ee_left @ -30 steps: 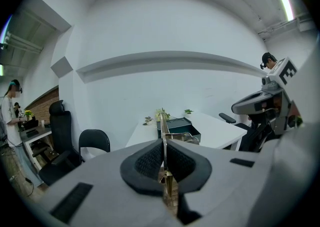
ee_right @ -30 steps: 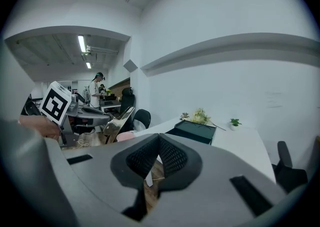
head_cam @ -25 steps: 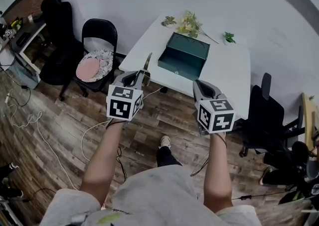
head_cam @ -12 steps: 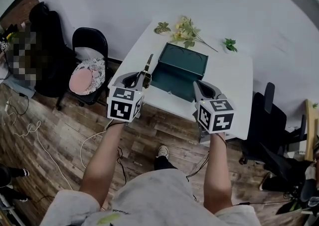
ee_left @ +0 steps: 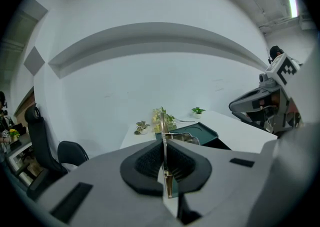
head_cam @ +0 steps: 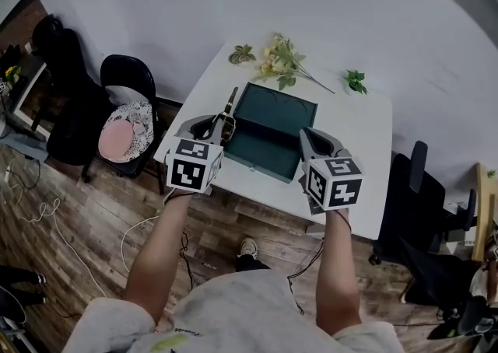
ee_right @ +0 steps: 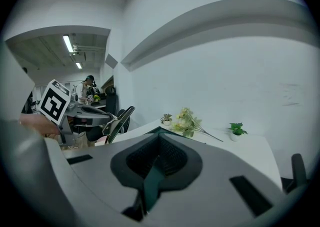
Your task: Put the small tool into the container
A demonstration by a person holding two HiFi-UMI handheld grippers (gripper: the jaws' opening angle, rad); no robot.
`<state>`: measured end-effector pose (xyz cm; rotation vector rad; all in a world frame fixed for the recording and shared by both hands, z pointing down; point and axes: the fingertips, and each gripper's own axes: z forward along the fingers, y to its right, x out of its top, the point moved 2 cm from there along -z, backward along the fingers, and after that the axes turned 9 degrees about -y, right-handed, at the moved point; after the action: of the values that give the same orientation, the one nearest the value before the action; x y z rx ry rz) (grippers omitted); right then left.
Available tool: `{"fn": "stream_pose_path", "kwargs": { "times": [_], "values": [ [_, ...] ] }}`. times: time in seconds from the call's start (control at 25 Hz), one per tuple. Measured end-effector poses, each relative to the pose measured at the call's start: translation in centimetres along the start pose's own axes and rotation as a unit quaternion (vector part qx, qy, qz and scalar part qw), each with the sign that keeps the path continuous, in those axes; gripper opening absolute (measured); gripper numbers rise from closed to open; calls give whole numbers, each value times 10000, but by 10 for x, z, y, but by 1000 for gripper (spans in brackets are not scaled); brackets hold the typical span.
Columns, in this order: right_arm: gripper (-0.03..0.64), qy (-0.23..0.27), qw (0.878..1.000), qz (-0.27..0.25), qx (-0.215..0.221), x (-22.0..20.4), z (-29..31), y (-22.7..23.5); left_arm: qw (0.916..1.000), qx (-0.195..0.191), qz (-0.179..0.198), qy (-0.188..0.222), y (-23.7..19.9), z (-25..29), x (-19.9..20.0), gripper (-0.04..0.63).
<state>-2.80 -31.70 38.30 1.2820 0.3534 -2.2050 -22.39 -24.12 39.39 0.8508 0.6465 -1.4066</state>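
A dark green open container (head_cam: 274,120) lies on the white table (head_cam: 354,122); its inside looks bare. My left gripper (head_cam: 222,120) hovers at the container's left rim, shut on a thin brass-coloured small tool (head_cam: 230,103) that sticks out forward past the jaws. In the left gripper view the tool (ee_left: 163,127) stands edge-on between the pads, with the container (ee_left: 199,133) just beyond. My right gripper (head_cam: 310,138) hangs over the container's near right corner, jaws together with nothing in them. The right gripper view shows the left gripper (ee_right: 97,116) off to its left.
Pale artificial flowers (head_cam: 282,60) and two small potted plants (head_cam: 355,79) (head_cam: 241,54) sit along the table's far side by the white wall. A black chair with a pink cushion (head_cam: 118,121) stands left of the table, and a black office chair (head_cam: 412,188) stands on its right.
Both grippers have moved forward from over the wooden floor to over the table's near edge, beside the container. The tool stays in the left gripper.
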Motion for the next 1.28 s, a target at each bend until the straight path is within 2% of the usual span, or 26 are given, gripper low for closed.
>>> {"fn": "stream_pose_path", "kwargs": {
  "times": [0.44, 0.8, 1.28],
  "values": [
    [5, 1, 9999, 72, 145, 13, 29, 39, 9999, 120, 28, -98, 2, 36, 23, -2],
    [5, 64, 9995, 221, 203, 17, 39, 52, 9997, 156, 120, -168, -1, 48, 34, -2],
    [5, 43, 9991, 351, -245, 21, 35, 51, 9991, -248, 335, -9, -5, 60, 44, -2]
  ]
}}
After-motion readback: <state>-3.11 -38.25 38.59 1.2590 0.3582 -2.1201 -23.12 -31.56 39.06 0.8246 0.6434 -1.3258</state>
